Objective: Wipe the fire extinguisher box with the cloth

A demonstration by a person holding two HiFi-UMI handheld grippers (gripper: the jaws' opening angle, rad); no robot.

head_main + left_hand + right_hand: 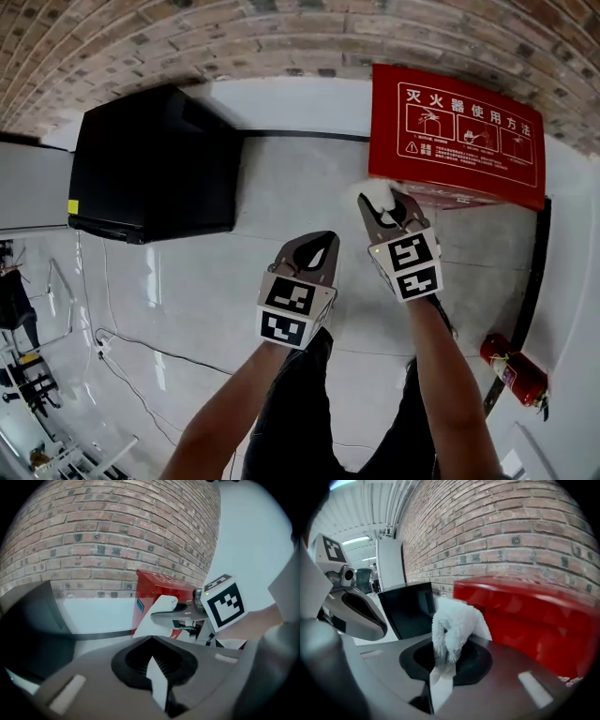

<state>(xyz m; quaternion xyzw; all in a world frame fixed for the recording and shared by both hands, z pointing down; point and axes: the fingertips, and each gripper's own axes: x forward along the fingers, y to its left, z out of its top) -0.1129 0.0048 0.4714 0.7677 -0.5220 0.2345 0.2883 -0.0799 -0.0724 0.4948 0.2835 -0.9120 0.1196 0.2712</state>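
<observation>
- My right gripper has its fingers clenched on the white cloth, which bunches up out of the tips.
- The cloth sits just beside the lower left corner of the red fire extinguisher box; I cannot tell whether it touches.
- The box stands on the floor against the brick wall.
- My left gripper hangs close beside the right one, fingers pressed together with nothing between them.
- A black cabinet stands well to the left, and a fire extinguisher lies on the floor at right.
</observation>
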